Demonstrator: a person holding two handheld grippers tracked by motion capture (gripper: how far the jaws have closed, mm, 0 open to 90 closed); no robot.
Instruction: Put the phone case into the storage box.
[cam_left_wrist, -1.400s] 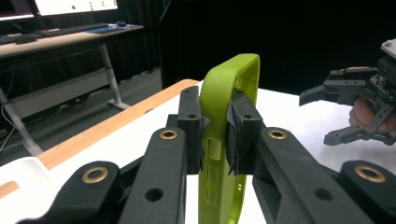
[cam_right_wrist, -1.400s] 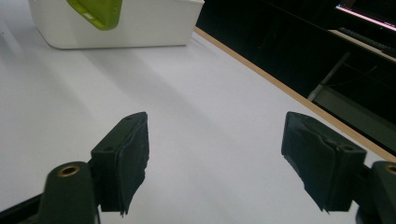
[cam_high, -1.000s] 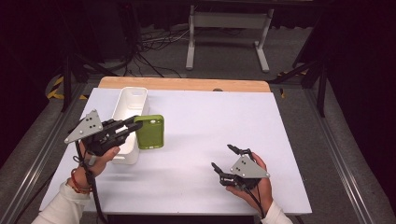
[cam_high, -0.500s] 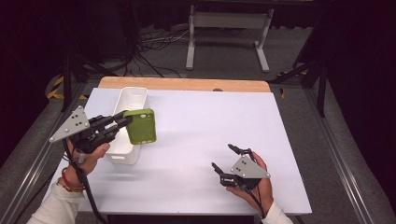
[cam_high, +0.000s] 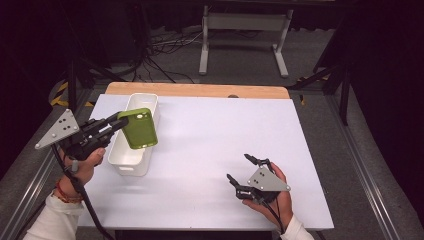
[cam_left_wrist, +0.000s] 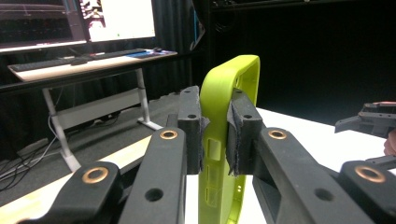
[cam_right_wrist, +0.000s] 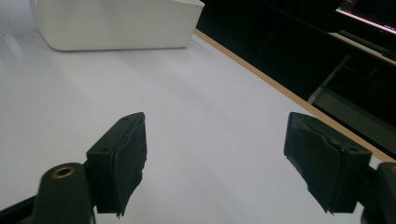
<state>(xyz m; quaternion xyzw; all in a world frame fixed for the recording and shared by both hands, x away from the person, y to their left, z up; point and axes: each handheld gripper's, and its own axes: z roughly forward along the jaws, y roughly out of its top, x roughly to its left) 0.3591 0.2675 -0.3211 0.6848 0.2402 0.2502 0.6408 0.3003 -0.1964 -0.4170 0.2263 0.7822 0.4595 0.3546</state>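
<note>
- Here, one white bin sits on the left part of the white table. I cannot tell what is inside it.
- One green phone case is up in the air over the bin.
- The left gripper is squeezed tight on the edge of the case.
- The right gripper rests low near the front right of the table. Its jaws are wide apart and hold nothing.
- There are two grippers, one bin and one case.

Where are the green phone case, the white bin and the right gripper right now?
green phone case (cam_high: 138, 128): high view, middle of its flat back.
white bin (cam_high: 131, 164): high view, near end wall.
right gripper (cam_high: 245, 168): high view, the gap midway between its open fingertips.
</note>
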